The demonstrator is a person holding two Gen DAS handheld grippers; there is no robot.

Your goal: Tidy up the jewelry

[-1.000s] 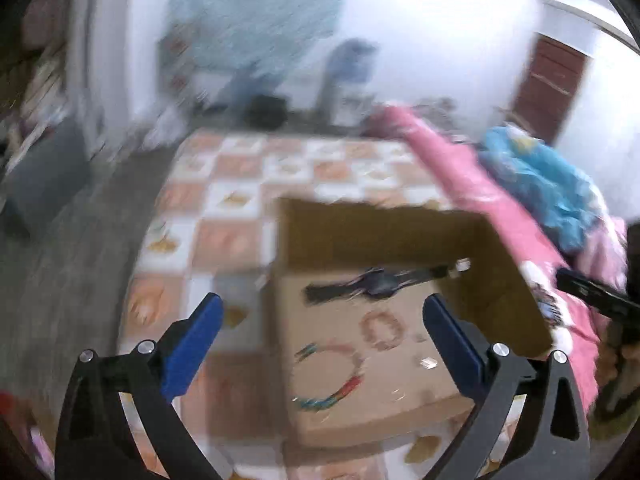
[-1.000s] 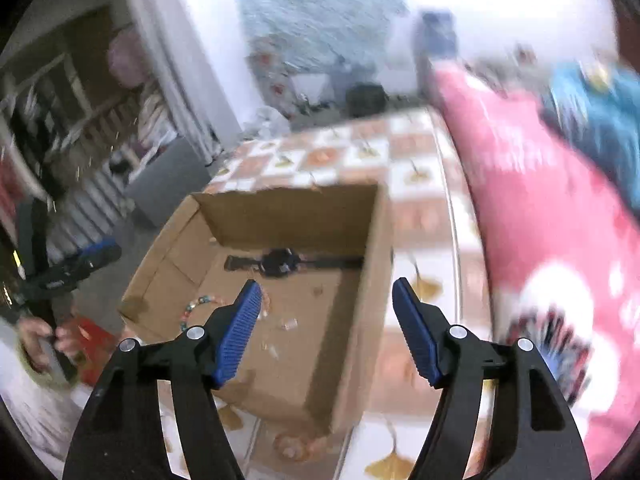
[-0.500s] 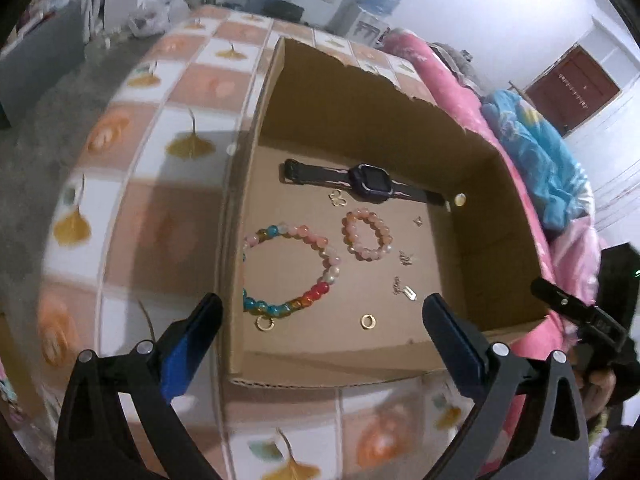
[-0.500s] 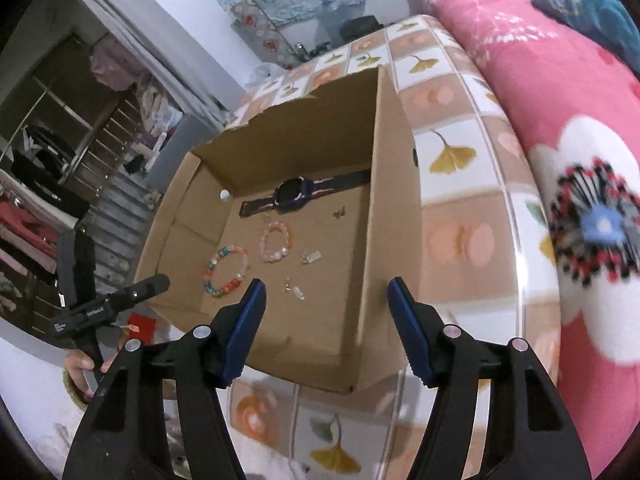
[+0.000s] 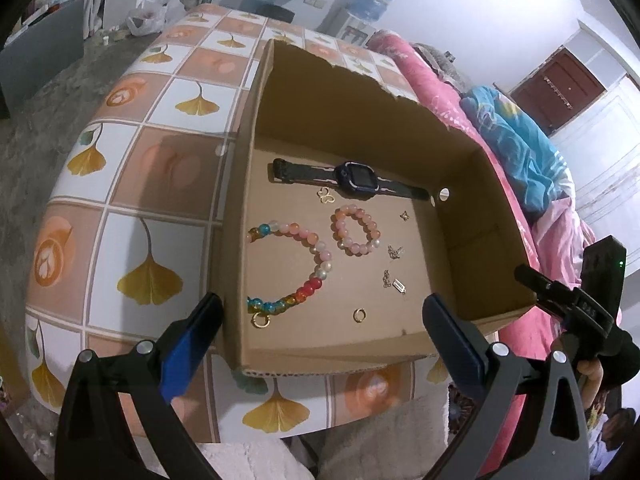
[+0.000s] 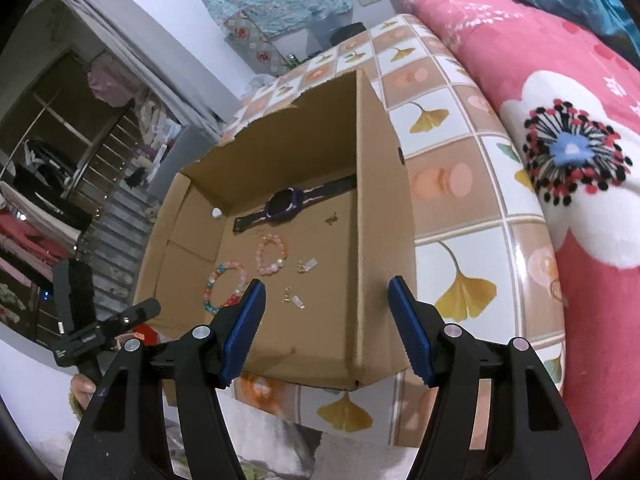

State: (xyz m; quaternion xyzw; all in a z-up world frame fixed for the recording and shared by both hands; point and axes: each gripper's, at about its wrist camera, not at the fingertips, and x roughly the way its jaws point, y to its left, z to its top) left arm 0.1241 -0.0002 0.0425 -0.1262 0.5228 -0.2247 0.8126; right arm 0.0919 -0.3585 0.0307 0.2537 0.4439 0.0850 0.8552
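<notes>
Left hand-held gripper (image 5: 322, 320) spread wide, nothing between its blue pads, hanging over the near edge of a cardboard box (image 5: 476, 216). Left finger sits outside the box's left wall above the tabletop (image 5: 160, 176); right finger is over the box floor near the front right. Right hand-held gripper (image 6: 326, 312) also spread, empty, poised over the near right part of the same box; its right finger lines up with the box's right wall and its left finger is over the floor.

All jewelry lies loose on the box floor, beyond both grippers, none touched:
- dark watch (image 5: 352, 178) laid flat along the far wall
- small pink bead bracelet (image 5: 355, 230) just in front of the watch
- larger multicolour bead bracelet (image 5: 298, 268) to its left, with a gold ring (image 5: 261, 321) at its near end, close to the left gripper's left finger
- gold butterfly charm (image 5: 326, 196) between watch and pink bracelet
- loose gold hoop (image 5: 360, 315) nearest the left gripper's centre
- small metal earring pieces (image 5: 394, 282) toward the right of the floor

Box sits on a tiled ginkgo-leaf tabletop; pink floral blanket (image 6: 560, 128) on the right beside it.
</notes>
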